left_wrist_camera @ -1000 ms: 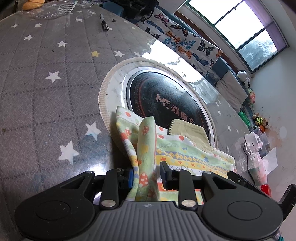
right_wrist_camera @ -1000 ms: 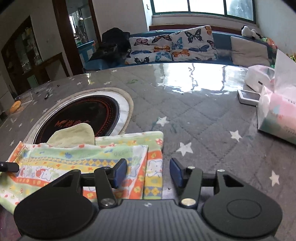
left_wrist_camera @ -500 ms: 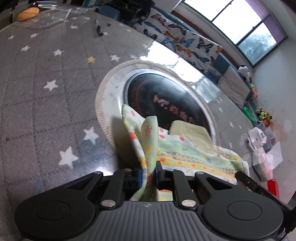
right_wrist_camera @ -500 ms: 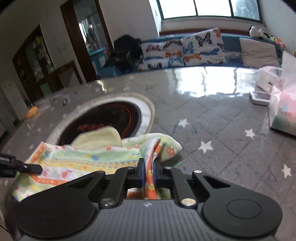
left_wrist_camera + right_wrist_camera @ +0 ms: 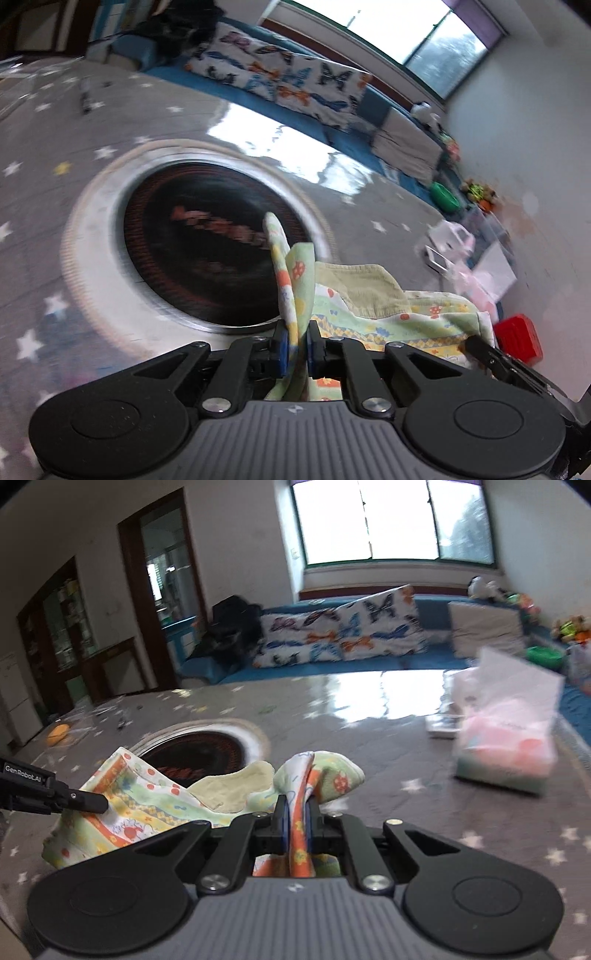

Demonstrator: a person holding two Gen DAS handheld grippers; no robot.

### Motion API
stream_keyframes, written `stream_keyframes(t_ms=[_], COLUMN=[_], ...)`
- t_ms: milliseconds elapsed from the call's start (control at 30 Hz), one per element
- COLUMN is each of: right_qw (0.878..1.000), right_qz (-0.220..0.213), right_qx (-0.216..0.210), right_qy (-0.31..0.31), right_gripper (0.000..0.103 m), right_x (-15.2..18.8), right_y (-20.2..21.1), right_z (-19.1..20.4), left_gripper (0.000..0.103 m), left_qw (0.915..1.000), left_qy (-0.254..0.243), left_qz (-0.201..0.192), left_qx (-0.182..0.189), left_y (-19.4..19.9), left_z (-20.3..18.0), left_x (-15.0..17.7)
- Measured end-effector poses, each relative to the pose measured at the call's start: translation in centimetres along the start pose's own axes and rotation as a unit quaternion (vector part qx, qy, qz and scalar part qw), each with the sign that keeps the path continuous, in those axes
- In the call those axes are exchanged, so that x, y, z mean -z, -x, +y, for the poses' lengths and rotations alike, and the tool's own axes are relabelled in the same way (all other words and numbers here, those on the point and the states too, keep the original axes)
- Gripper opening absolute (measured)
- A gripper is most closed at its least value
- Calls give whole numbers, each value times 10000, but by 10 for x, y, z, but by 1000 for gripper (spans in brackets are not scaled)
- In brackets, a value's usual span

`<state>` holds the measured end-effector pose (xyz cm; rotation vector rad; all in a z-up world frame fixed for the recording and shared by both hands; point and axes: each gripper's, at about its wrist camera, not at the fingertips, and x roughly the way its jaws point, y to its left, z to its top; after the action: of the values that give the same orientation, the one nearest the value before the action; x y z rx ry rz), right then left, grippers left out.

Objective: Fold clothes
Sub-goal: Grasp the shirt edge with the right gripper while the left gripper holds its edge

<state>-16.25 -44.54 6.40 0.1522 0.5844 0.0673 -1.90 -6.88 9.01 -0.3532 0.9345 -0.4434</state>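
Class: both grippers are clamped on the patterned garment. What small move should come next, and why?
Probably carry both pinched corners forward, over the garment, and lay them on its far edge. The left gripper and right gripper each pinch a bunched corner, and the near edge looks lifted off the table.

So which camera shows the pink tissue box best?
The right wrist view: the pink tissue box stands whole on the star tablecloth, though blurred. The left wrist view shows only a small pink smear of it near the edge.
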Motion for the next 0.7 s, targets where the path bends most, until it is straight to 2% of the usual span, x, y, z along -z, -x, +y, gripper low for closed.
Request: stream_keyframes(t_ms=[100,300,400,467,600,667,700], right_qw=[9996,9959,9936,9919,9893,9884,9880], right_qz=[-101,-195,-146,-128,-85,-48,-32], right_qx=[245,821,1031,1142,1288,1331,1349], right_qy=[-114,-329,-434,-544,-679,-724,-749], right_gripper=[7,7,7,7,7,7,7], right_x=[-2,0,7,13,27,33,36], right_y=[15,38,41,43,49,49,48], right_z=[-20,-68,-85,-97,-116,-122,-125], left_gripper=[7,6,6,7,11,18,27], left_qw=[9997,9976,9963,9962,9959,9962,9965], left_qy=[-202,-518,-549,-582,-765,-733,-700], left_qz=[40,204,351,392,378,393,412], left_qx=[140,401,558,521,305,245,220], left_y=[-11,-37,-50,-54,-54,-55,-56], left_z=[-27,-75,-86,-88,-85,-80,-78], left_x=[-2,-4,-2,0,5,6,6])
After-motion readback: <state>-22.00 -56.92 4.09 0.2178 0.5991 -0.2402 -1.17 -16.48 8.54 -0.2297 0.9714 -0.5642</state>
